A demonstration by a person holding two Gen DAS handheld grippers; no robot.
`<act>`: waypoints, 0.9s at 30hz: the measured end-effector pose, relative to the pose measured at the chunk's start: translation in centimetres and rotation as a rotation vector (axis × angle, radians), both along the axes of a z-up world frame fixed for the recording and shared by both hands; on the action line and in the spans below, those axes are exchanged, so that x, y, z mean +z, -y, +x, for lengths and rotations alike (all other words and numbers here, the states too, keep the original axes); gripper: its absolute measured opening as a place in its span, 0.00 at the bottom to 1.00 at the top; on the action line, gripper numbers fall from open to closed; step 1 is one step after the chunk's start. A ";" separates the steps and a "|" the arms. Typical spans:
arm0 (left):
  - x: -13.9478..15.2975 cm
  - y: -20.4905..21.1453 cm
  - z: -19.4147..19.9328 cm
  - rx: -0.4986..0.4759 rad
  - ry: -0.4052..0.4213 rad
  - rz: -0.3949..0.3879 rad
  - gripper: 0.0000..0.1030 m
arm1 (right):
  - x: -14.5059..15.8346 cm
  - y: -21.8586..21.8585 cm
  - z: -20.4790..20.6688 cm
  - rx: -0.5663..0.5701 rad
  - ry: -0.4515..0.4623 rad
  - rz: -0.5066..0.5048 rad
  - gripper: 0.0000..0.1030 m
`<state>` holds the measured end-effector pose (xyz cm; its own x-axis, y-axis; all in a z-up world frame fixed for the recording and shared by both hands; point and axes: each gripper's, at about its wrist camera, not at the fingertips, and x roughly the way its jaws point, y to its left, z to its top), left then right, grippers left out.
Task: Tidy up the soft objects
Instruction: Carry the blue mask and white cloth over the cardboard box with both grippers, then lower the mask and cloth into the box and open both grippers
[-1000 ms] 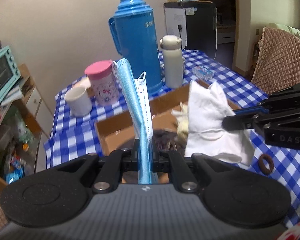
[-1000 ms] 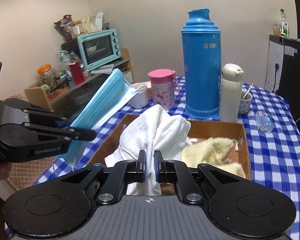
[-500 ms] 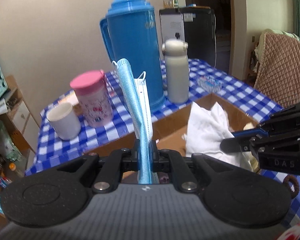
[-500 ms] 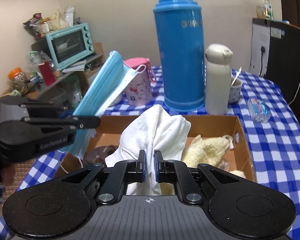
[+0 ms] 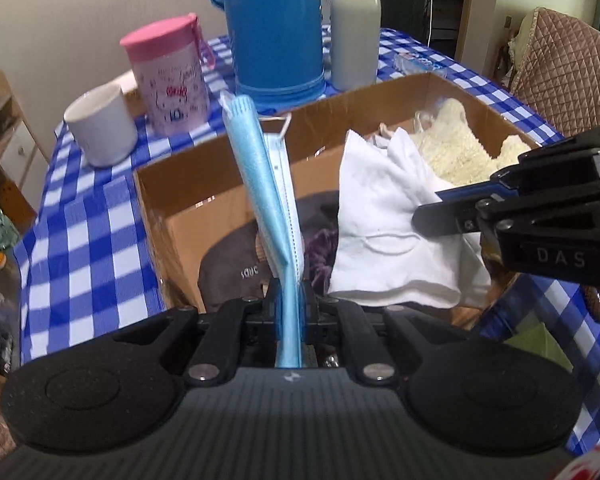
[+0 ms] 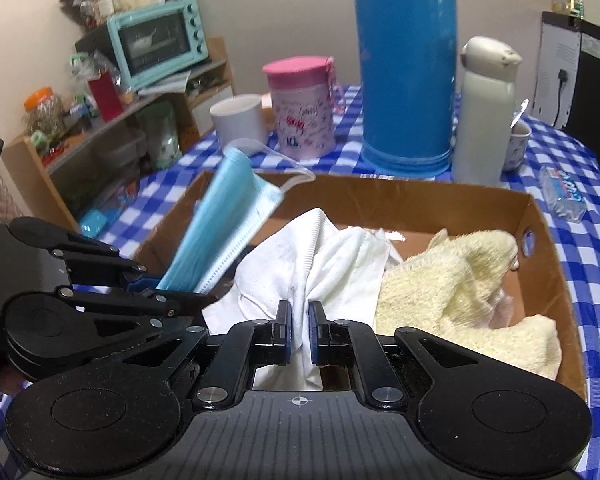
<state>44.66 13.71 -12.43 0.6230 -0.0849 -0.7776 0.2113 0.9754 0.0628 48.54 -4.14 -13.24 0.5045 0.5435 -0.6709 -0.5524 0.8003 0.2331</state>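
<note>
Blue thermos [image 6: 406, 64]: top cut off by the frame's upper edge in both views.
Dark cloth [image 5: 236, 264]: partly hidden behind the face mask [image 5: 268, 200]; printed lettering unreadable.
Shelf clutter [image 6: 76, 116]: blurred, items indistinct.

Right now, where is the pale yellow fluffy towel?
The pale yellow fluffy towel lies inside the brown cardboard box, on its right side in the right wrist view, beside the white cloth.

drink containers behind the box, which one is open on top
The white mug, left of the pink-lidded cup; the cup, the blue thermos and the white bottle are capped.
</note>
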 end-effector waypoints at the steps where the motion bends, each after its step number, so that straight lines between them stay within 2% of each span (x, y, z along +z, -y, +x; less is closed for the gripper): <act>1: -0.1 -0.1 0.1 0.005 -0.009 0.001 0.07 | -0.1 -0.2 0.1 0.005 -0.006 -0.004 0.08; 5: -0.2 -0.2 0.3 0.013 -0.023 -0.006 0.09 | -0.9 -0.7 0.7 0.012 -0.029 -0.032 0.08; 8: 0.1 -0.3 0.7 0.023 -0.028 -0.016 0.20 | -1.7 -1.1 1.3 0.016 -0.062 -0.063 0.08; 11: 0.3 -0.2 0.7 0.020 -0.031 -0.020 0.33 | -1.8 -1.1 1.3 0.001 -0.055 -0.065 0.09; 13: 0.5 -0.1 0.5 0.019 -0.023 -0.006 0.37 | -1.6 -1.1 1.2 -0.006 -0.056 -0.059 0.09; 15: 0.7 -0.2 0.3 0.021 -0.018 -0.003 0.40 | -1.5 -0.9 1.0 -0.005 -0.055 -0.053 0.13; 17: 1.0 -0.3 0.1 0.029 -0.011 -0.007 0.43 | -1.2 -0.9 0.8 -0.003 -0.052 -0.052 0.27; 20: 1.6 -0.3 -0.2 0.036 0.003 -0.001 0.47 | -0.7 -0.6 0.4 -0.005 -0.040 -0.033 0.40; 23: 2.2 -0.3 -0.4 0.051 0.021 0.016 0.50 | -0.2 -0.6 0.0 -0.005 -0.026 -0.027 0.42; 27: 3.1 -0.7 -0.8 0.069 0.044 0.007 0.50 | 0.5 -0.3 -0.4 -0.009 0.003 -0.021 0.44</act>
